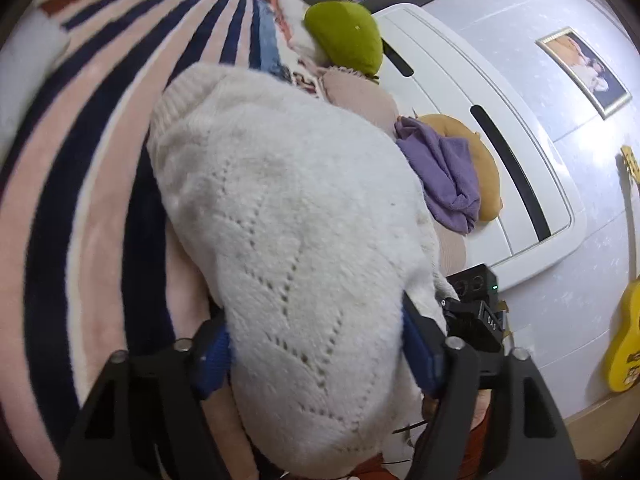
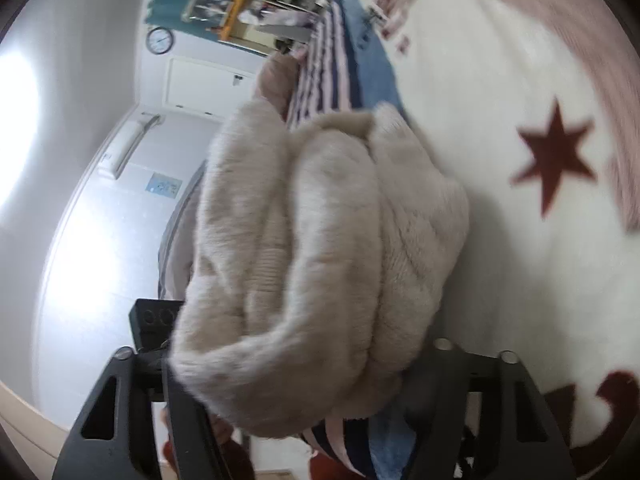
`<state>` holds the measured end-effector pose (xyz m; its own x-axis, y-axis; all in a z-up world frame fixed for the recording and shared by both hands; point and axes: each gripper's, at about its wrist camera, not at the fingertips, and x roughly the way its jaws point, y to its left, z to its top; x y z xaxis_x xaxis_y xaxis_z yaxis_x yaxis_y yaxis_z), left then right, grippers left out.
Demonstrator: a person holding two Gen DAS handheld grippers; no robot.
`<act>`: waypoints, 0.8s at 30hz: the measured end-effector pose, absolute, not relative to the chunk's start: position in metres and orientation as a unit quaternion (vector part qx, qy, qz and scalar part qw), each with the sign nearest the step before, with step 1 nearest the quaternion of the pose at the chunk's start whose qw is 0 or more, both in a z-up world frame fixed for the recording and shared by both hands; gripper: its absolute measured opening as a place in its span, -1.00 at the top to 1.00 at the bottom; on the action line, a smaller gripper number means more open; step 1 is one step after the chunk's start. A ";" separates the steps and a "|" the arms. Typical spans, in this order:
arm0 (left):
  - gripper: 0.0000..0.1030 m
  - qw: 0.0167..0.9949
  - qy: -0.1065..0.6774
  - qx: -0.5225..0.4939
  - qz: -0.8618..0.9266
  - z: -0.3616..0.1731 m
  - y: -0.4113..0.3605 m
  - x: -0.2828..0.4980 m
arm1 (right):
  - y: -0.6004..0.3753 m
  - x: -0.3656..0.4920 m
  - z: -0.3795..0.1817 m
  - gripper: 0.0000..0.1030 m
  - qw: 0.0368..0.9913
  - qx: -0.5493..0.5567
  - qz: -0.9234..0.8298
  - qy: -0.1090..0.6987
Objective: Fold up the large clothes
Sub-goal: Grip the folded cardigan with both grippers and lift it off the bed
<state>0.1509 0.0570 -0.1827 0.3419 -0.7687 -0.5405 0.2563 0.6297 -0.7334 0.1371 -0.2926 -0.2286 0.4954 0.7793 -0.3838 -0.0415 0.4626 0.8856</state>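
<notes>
Left gripper: jaws partly apart, blue pads pressed against both sides of a thick folded bundle of the cream knit sweater; bundle fills the gap and is held. The sweater extends forward from the jaws, openwork pattern up, over the striped blanket on the bed.

Right gripper: jaws partly apart, closed around bunched folds of the same sweater; pads mostly hidden by fabric, grip looks firm. View is blurred.

Beyond the sweater, left view: purple cloth lying on a tan cushion, green cushion farther along, both against the white headboard. Yellow guitar stands at the wall.

Right view: white cover with red stars beside the sweater; wall clock far off.
</notes>
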 end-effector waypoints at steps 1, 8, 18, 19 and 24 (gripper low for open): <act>-0.29 0.778 0.462 -0.267 -0.333 -0.175 0.058 0.149 | -0.292 0.136 -0.221 -0.02 0.752 0.431 0.278 0.415; -0.27 0.812 0.410 -0.247 -0.335 -0.121 0.083 0.138 | -0.270 0.135 -0.163 0.03 0.778 0.382 0.320 0.382; -0.24 0.870 0.338 -0.226 -0.280 -0.044 0.207 0.110 | -0.135 0.163 -0.089 0.04 0.767 0.295 0.424 0.380; -0.24 0.877 0.331 -0.220 -0.269 -0.036 0.225 0.107 | -0.116 0.166 -0.083 0.04 0.765 0.282 0.436 0.382; -0.23 0.903 0.311 -0.203 -0.217 -0.011 0.307 0.095 | -0.012 0.187 -0.064 0.05 0.740 0.231 0.488 0.402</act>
<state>0.0948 0.3075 -0.0115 0.7118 -0.5185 -0.4739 0.2658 0.8233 -0.5015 0.1873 -0.0120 -0.0640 0.2012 0.9072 -0.3694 -0.5368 0.4176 0.7331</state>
